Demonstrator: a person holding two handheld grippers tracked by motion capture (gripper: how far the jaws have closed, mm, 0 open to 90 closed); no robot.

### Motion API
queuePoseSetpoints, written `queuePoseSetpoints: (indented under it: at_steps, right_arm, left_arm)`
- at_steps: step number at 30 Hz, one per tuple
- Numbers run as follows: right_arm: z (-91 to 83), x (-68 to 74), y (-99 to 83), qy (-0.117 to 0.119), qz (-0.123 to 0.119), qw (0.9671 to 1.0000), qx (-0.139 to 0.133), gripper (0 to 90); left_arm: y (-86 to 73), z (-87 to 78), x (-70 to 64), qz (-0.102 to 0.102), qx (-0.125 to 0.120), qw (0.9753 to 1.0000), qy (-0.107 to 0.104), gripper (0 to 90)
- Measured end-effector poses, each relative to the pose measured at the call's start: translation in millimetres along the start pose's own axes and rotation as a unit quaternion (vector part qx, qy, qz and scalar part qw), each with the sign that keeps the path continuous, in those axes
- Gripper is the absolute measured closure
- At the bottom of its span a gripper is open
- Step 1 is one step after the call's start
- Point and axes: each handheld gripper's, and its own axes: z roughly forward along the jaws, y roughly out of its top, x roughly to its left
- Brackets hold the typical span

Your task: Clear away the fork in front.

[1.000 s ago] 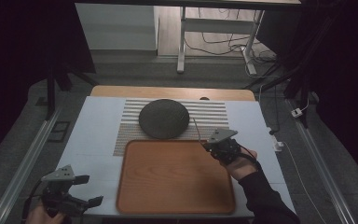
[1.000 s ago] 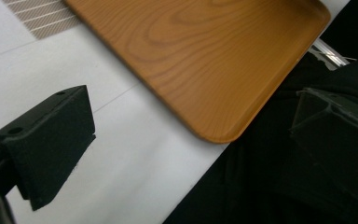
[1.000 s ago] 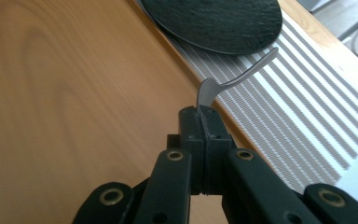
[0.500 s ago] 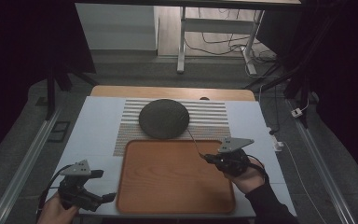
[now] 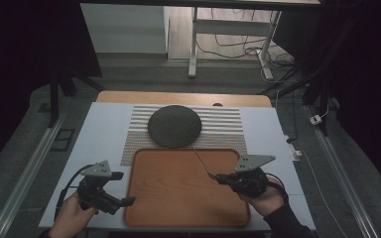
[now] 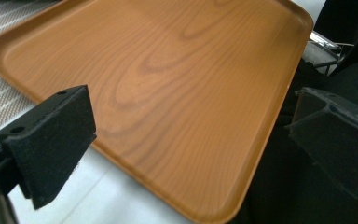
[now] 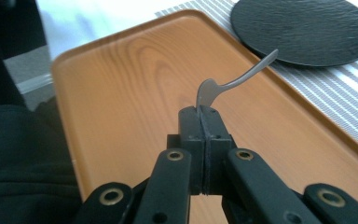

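Observation:
A wooden tray [image 5: 178,191] lies at the front of the table, with nothing resting on it. Behind it a round black plate [image 5: 174,125] sits on a striped placemat [image 5: 228,126]. My right gripper [image 5: 219,177] hovers over the tray's right side, shut on one end of a thin metal utensil [image 5: 202,159]. In the right gripper view the utensil [image 7: 233,81] curves up from the gripper [image 7: 204,122] toward the plate [image 7: 303,28]. My left gripper [image 5: 123,202] is open at the tray's front left corner. The tray [image 6: 177,70] shows between its spread pads [image 6: 51,140].
The pale table top [image 5: 99,134] has bare strips left and right of the tray. A wooden strip [image 5: 183,97] runs along its far edge. Metal rails [image 5: 27,171] flank the table, and cables lie on the floor at the right [image 5: 297,148].
My left gripper came in from the lower left to the tray's front left corner. My right gripper drew back toward the person with the utensil, lower over the tray's right side.

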Motion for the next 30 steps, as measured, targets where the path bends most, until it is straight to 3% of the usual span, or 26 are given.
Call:
queuePoseSetpoints:
  at_steps: [9,15,21,24,30]
  right_arm:
    - [-0.4,11.9,-2.3,0.056,0.009,0.9983,-0.012,89.6]
    - [4.6,19.5,-1.6,0.101,0.006,0.9947,-0.013,89.7]
    - [10.1,25.8,0.9,0.127,-0.005,0.9919,-0.01,89.7]
    - [11.9,28.7,2.8,0.142,-0.01,0.9897,-0.015,89.7]
    - [14.7,35.1,7.1,0.169,-0.02,0.9852,-0.021,89.8]
  left_arm:
    - [24.9,16.7,-0.1,0.028,0.011,0.9995,-0.011,0.0]
    - [40.5,31.5,-2.1,0.064,0.027,0.9974,-0.019,0.0]
    - [53.8,46.4,-2.2,0.085,0.044,0.9951,-0.028,0.0]
    - [59.9,54.3,-4.0,0.101,0.054,0.993,-0.029,0.0]
    - [70.3,66.6,-9.3,0.148,0.072,0.9855,-0.041,0.0]
